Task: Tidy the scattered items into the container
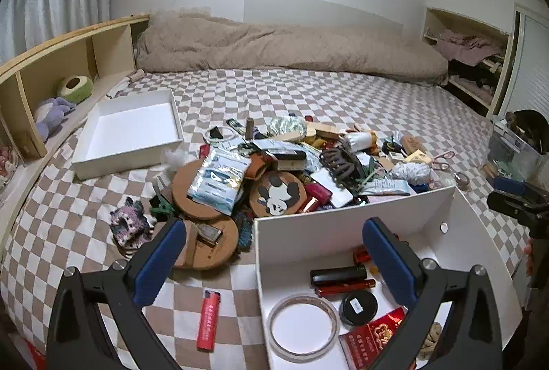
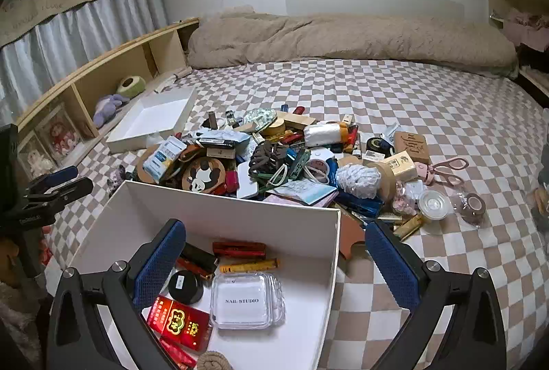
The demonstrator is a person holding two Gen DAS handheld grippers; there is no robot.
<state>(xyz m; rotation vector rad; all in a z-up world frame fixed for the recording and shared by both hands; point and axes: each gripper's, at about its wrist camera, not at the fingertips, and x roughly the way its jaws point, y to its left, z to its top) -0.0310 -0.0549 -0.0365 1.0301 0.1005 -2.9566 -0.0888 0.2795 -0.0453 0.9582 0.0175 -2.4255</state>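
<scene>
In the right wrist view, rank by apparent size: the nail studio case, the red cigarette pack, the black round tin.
1. Nail studio case
2. Red cigarette pack, partly hidden by the right gripper's finger, so its rank is unsure
3. Black round tin, smallest

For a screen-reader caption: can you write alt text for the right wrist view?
An open right gripper hovers over a white box on a checkered bed, holding a clear case and red packet. Beyond it lies a cluttered pile.

Each gripper (image 1: 274,253) (image 2: 274,253) has black arms, silver screws and apparently textured blue pads (image 2: 156,262).
</scene>
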